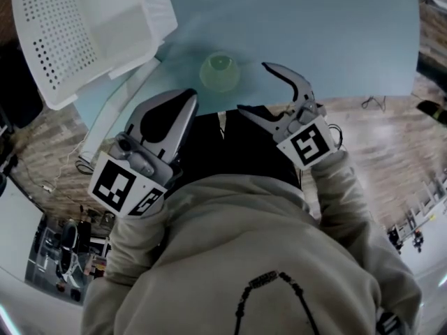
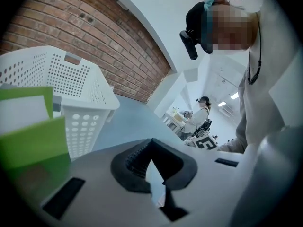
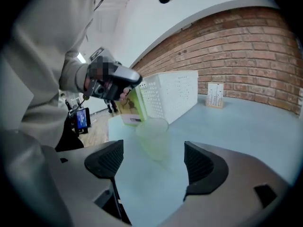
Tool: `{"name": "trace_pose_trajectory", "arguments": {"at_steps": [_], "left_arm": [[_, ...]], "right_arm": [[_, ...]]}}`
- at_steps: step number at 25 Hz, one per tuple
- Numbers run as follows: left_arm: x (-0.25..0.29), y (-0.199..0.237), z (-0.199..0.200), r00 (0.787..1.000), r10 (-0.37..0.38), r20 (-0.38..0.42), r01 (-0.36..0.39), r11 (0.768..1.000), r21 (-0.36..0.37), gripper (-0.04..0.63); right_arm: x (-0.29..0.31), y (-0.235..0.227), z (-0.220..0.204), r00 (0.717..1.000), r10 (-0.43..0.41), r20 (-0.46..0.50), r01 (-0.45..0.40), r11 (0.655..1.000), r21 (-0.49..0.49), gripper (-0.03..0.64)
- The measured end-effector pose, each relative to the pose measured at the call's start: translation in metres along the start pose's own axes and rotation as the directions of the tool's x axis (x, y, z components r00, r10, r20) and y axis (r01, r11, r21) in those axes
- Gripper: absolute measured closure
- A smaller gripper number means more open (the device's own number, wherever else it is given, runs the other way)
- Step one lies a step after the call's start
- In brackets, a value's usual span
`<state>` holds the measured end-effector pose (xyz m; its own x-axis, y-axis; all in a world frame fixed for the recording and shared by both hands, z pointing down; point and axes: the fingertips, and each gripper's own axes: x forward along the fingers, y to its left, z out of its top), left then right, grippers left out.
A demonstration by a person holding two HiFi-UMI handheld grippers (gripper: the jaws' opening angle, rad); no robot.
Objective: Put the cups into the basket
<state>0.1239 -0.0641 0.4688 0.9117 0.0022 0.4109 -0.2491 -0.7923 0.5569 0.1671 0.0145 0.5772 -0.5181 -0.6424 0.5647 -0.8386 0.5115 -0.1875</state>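
Cup [image 1: 219, 72] upright on table [image 1: 335, 33], right hand-held gripper [image 1: 251, 86] jaws apart

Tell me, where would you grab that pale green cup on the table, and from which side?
Probably around its side wall, about halfway up, coming in level from the near table edge. The cup stands upright, mouth up, round and clear all round, so two jaws can close across it. The right gripper faces it with jaws apart, the cup ahead of them and not yet between.
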Motion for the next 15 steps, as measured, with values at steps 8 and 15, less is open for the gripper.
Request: {"name": "trace_pose_trajectory", "arguments": {"at_steps": [8, 15], "left_arm": [[0.003, 0.005, -0.021, 1.0, 0.016, -0.018, -0.017, 1.0, -0.027, 0.6], [-0.009, 0.014, -0.037, 0.998, 0.047, -0.031, -0.049, 0.997, -0.06, 0.6]], "right_arm": [[0.042, 0.007, -0.003, 0.999, -0.02, 0.04, 0.026, 0.987, -0.159, 0.207], [0.072, 0.0, -0.009, 0.999, 0.0, 0.044, 0.01, 0.978, -0.207, 0.206]]}}
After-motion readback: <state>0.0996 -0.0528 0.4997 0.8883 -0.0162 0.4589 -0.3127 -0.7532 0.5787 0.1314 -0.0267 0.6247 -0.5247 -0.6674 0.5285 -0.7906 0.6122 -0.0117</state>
